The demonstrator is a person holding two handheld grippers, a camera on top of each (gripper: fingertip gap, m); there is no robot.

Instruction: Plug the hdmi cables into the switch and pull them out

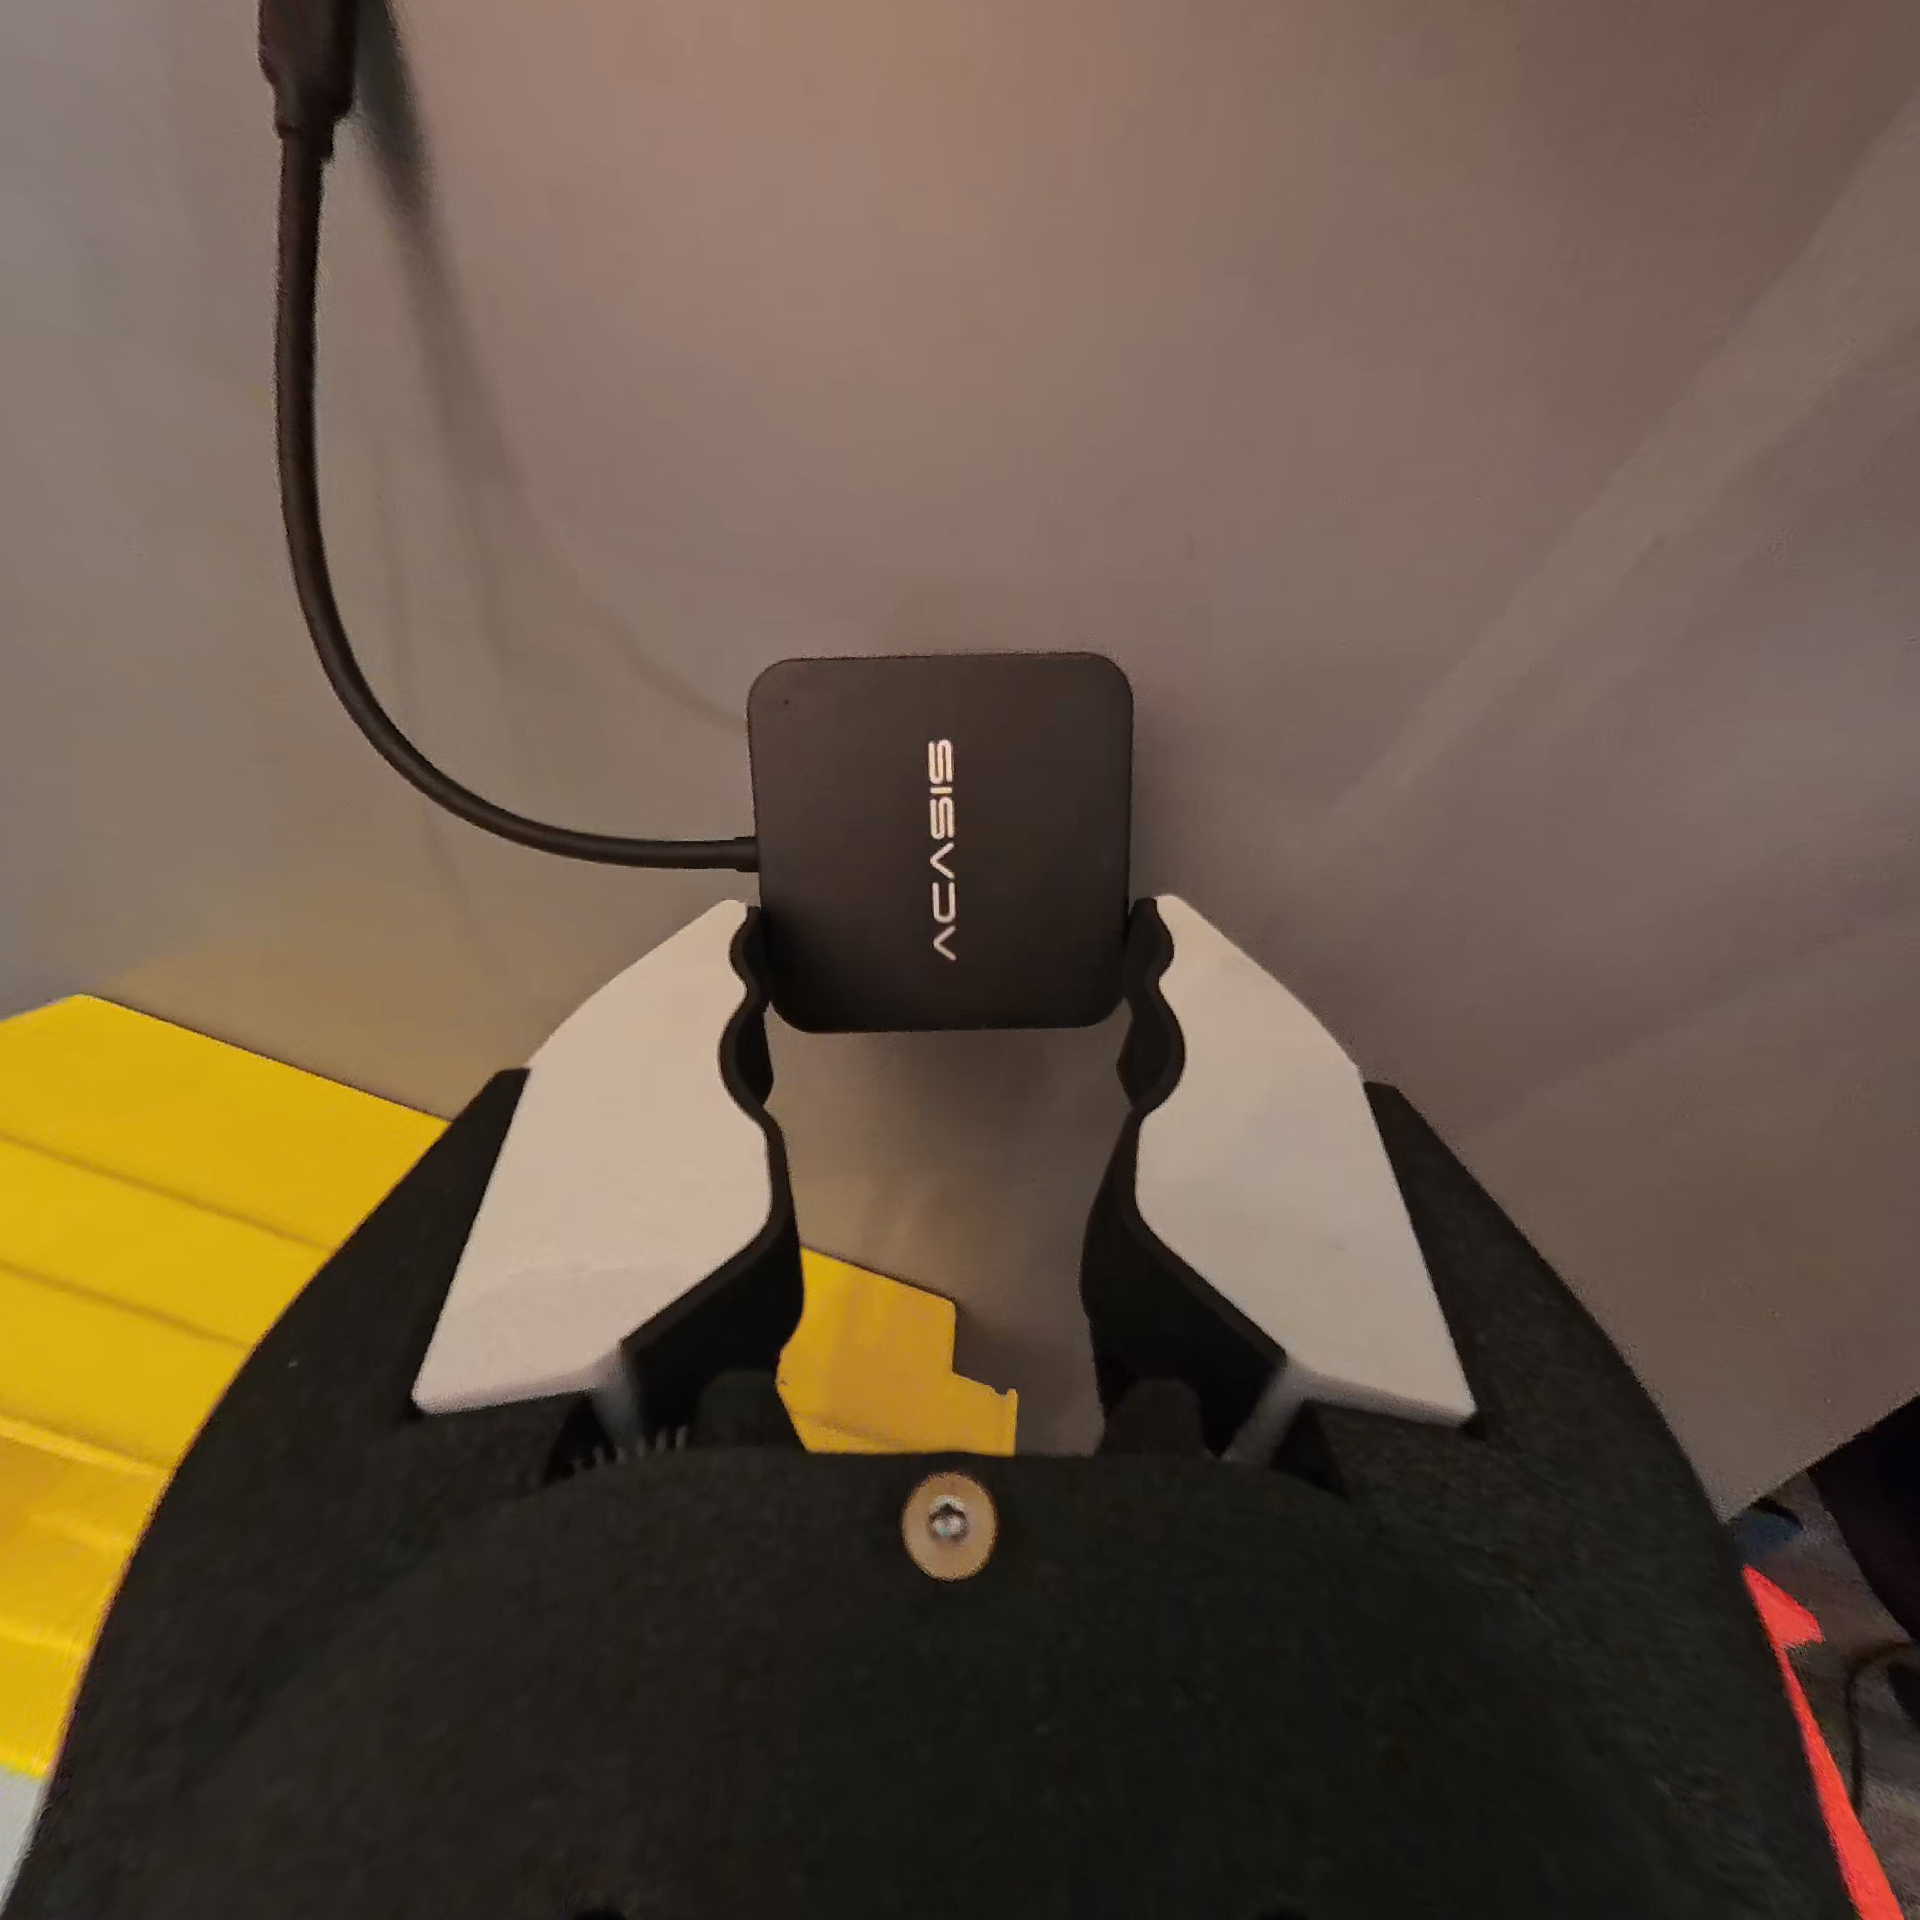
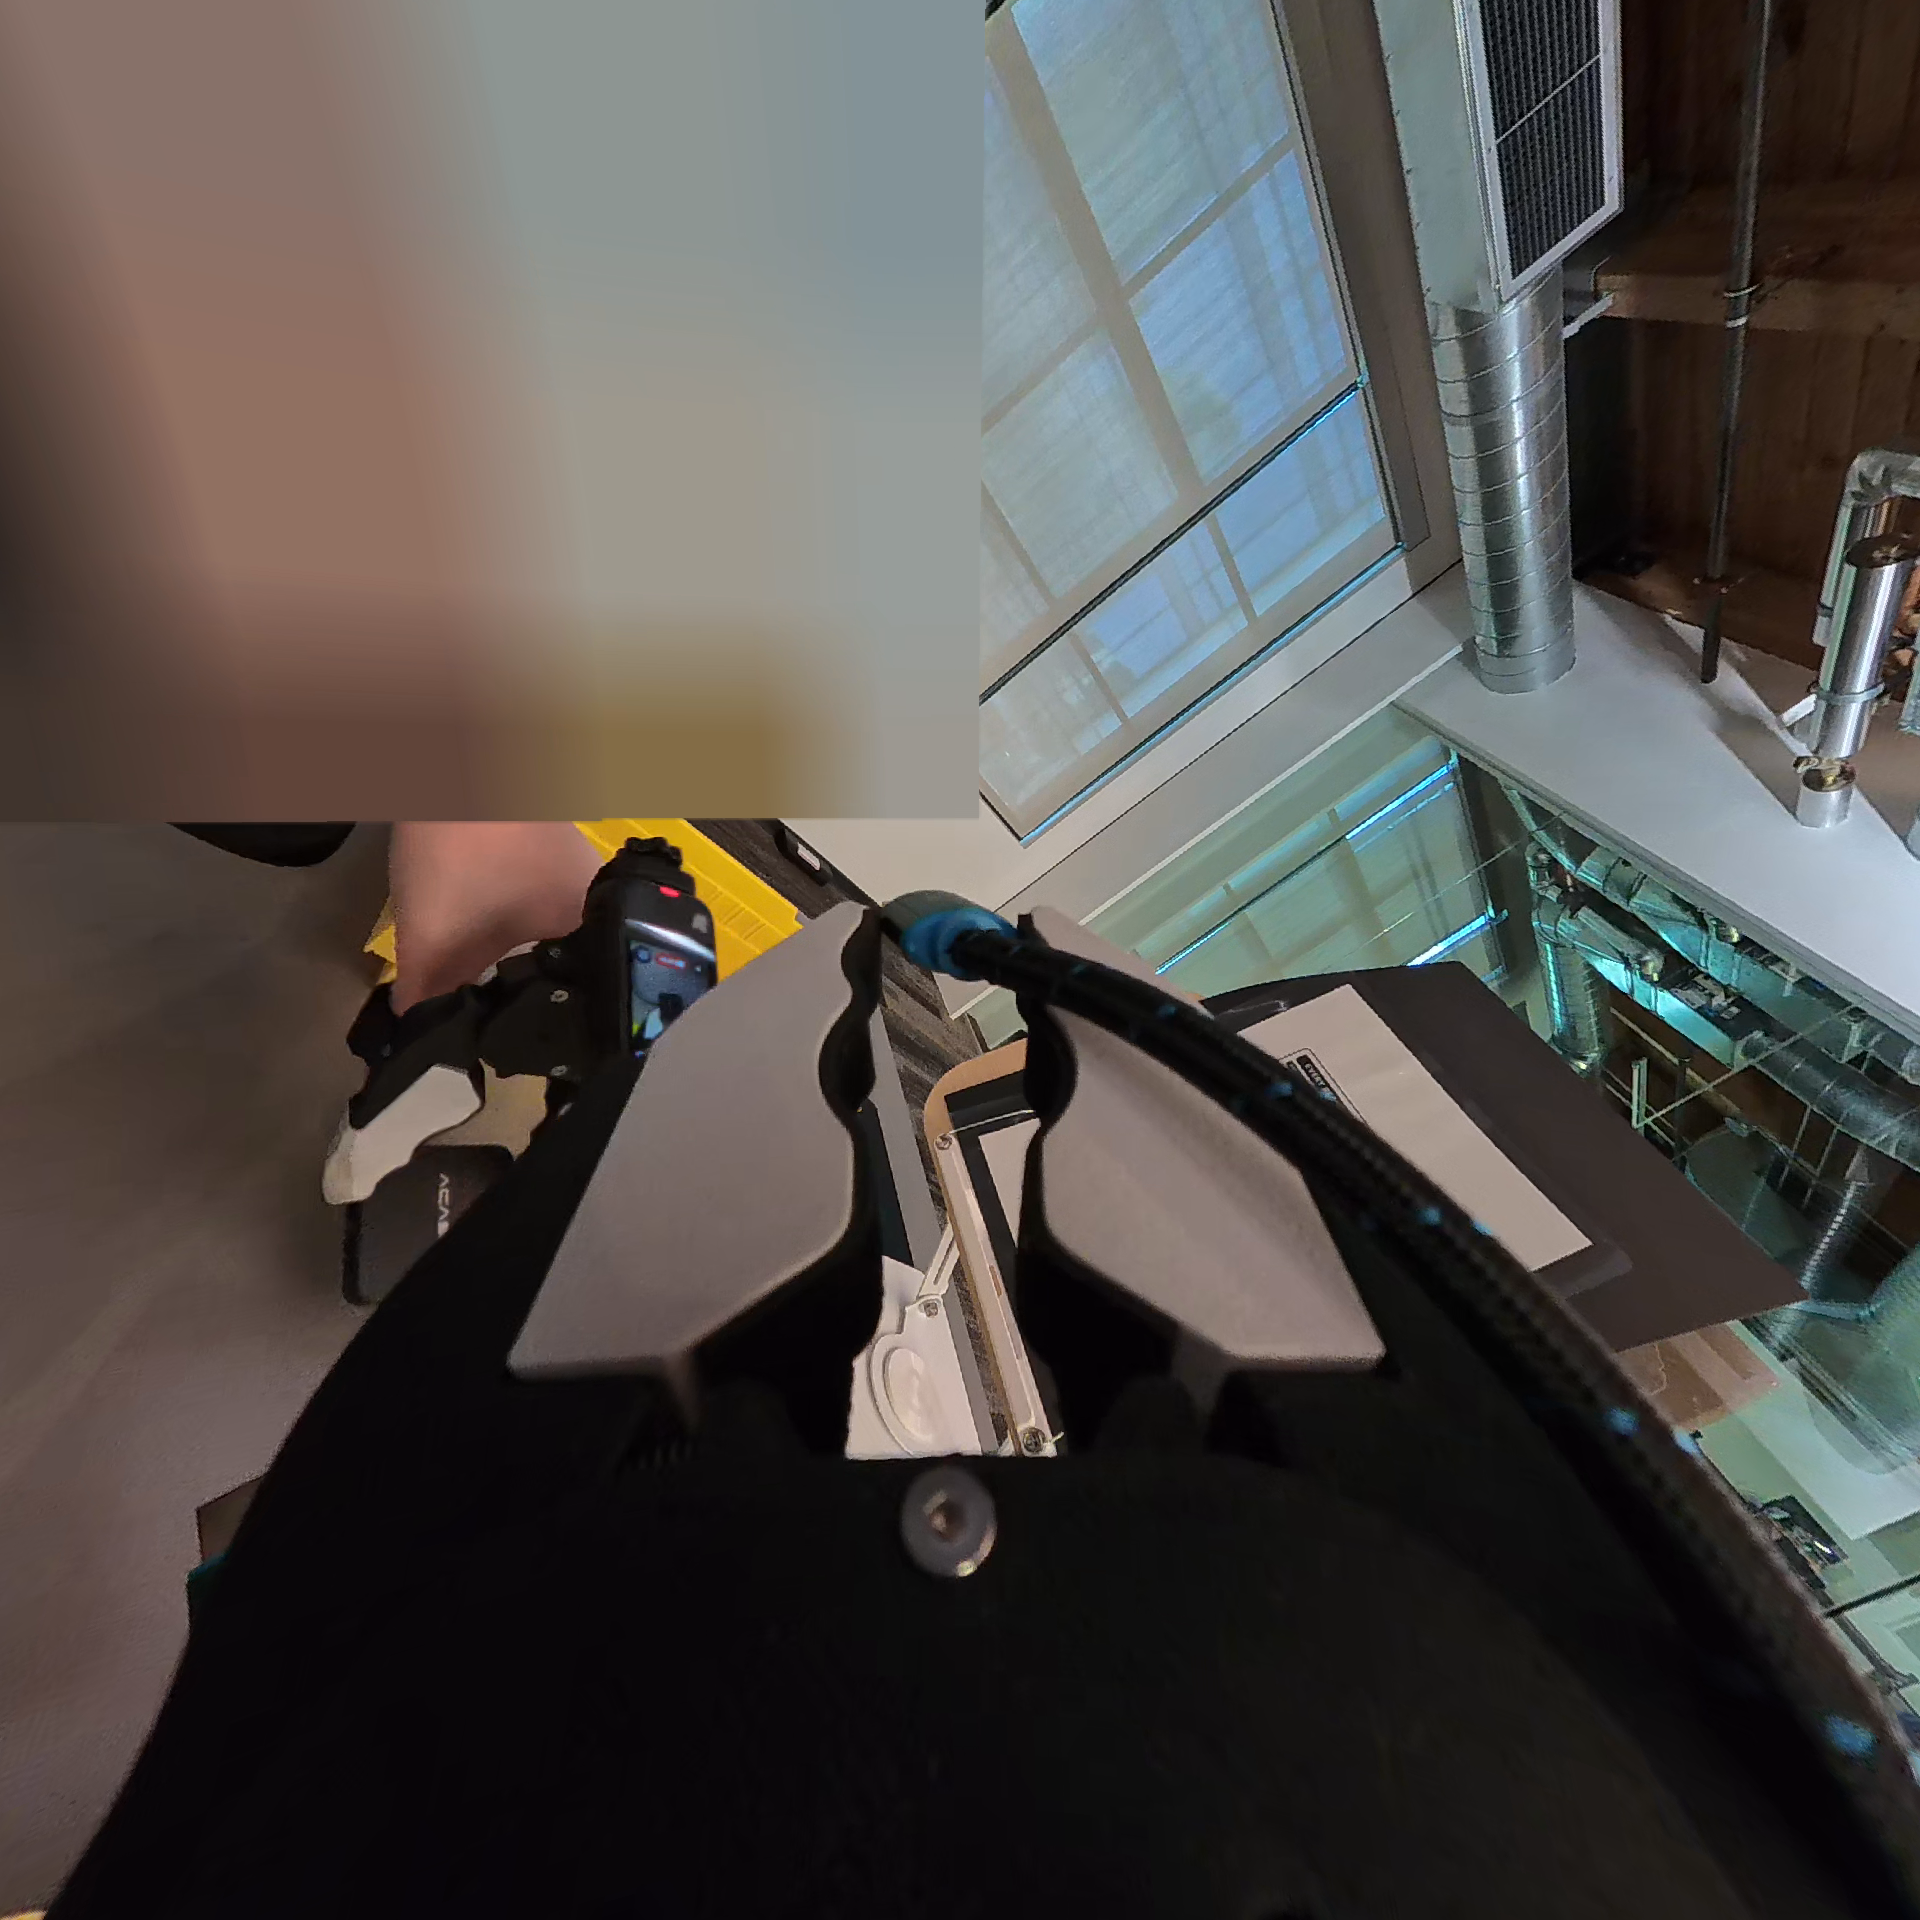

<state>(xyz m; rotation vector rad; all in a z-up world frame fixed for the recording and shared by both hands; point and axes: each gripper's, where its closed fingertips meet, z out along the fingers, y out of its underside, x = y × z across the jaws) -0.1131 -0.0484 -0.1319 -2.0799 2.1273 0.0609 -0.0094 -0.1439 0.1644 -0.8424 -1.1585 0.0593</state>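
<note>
The switch [image 1: 940,842] is a flat black square box with white lettering, over a grey surface [image 1: 1247,468]. My left gripper [image 1: 945,920] is shut on the switch's lower sides. A thin black lead [image 1: 312,540] leaves the switch's left side and curves up to a plug [image 1: 301,73] at the top left. My right gripper [image 2: 945,925] is shut on the blue-collared plug [image 2: 940,935] of a braided black HDMI cable [image 2: 1351,1164], which trails back over the right finger. The left gripper [image 2: 416,1122] and the switch [image 2: 416,1226] show at the left, apart from the plug.
A yellow bin [image 1: 156,1195] sits at the lower left, also in the right wrist view [image 2: 717,883]. A person's hand [image 2: 468,904] holds the left gripper. A black board with a white sheet [image 2: 1455,1143] lies to the right. Orange-red material [image 1: 1787,1662] is by the table edge. Left tips to right tips: about 30 cm.
</note>
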